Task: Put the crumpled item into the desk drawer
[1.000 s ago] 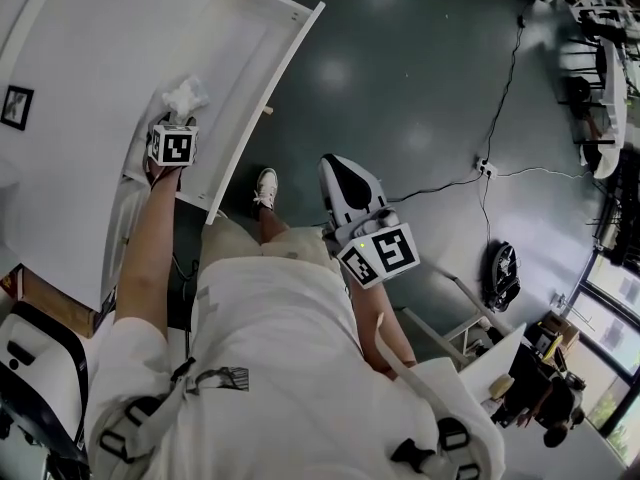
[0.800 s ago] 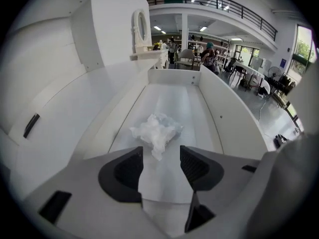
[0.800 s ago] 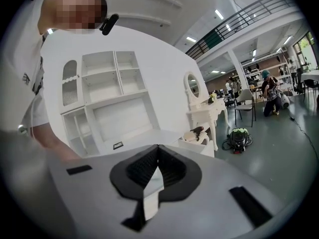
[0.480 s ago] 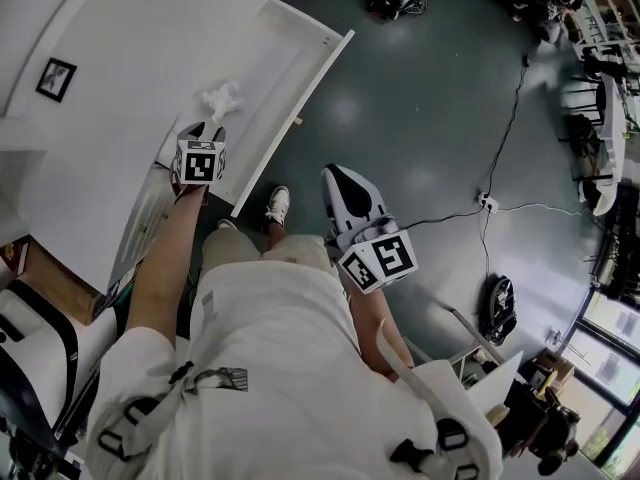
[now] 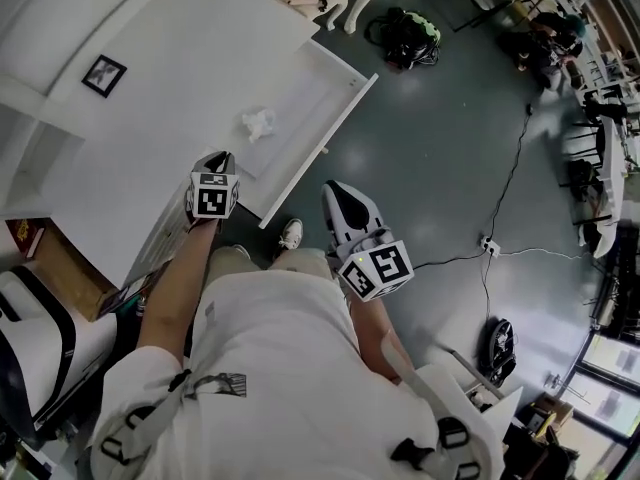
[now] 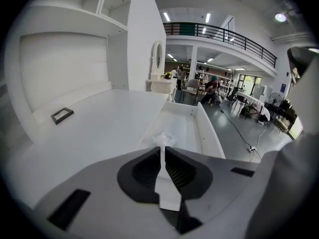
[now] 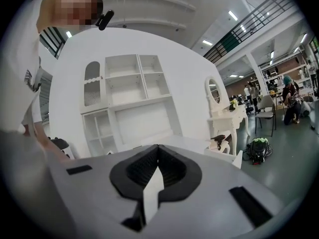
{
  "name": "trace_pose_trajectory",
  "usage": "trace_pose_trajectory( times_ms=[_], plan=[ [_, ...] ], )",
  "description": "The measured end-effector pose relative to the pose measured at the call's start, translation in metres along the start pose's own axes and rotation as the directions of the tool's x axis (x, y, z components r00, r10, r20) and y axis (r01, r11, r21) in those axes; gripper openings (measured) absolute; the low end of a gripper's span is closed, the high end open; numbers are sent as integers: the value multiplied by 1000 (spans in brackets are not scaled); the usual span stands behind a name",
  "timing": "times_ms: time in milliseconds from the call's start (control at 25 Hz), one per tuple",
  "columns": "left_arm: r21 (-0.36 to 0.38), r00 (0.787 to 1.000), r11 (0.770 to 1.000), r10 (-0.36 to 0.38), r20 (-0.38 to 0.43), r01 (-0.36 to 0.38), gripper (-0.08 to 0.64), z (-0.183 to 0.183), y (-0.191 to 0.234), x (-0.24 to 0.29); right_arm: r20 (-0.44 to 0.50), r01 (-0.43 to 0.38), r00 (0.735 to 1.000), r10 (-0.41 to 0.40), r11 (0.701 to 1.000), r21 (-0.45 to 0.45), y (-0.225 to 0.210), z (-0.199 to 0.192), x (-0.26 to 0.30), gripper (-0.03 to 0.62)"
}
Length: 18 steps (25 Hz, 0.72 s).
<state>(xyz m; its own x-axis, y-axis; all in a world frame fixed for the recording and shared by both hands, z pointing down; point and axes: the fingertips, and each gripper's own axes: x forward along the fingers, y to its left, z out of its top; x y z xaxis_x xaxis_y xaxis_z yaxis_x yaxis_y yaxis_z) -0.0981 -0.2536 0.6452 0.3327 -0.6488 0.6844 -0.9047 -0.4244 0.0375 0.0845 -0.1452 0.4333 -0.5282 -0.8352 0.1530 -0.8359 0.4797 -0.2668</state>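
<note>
A crumpled white tissue lies inside the open white desk drawer, near its desk-side end. My left gripper is drawn back over the drawer's near end, a short way from the tissue. In the left gripper view the tissue shows just beyond the gripper. Its jaws are closing to a thin slit with nothing between them. The drawer wall runs away to the right. My right gripper hangs over the grey floor, shut and empty; in its own view the gripper points at white shelving.
A small dark picture frame lies on the white desk top. A green-and-black bag sits on the floor beyond the drawer. Cables trail over the floor at the right. The person's shoe is under the drawer's near corner.
The left gripper has pulled back from the tissue, which stays in the drawer, and its jaws have come together. The head view has swung, so more desk shows.
</note>
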Motion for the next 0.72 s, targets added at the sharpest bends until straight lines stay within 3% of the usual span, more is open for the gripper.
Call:
trace_pose_trajectory(
  times_ms=[400, 720],
  plan=[
    [-66, 994, 997, 43, 103, -37, 17, -3, 50, -74, -39, -53, 998, 51, 996, -71, 66, -6, 11, 9],
    [-82, 974, 995, 68, 217, -51, 15, 24, 77, -107, -49, -64, 997, 59, 992, -110, 73, 2, 28, 9]
  ],
)
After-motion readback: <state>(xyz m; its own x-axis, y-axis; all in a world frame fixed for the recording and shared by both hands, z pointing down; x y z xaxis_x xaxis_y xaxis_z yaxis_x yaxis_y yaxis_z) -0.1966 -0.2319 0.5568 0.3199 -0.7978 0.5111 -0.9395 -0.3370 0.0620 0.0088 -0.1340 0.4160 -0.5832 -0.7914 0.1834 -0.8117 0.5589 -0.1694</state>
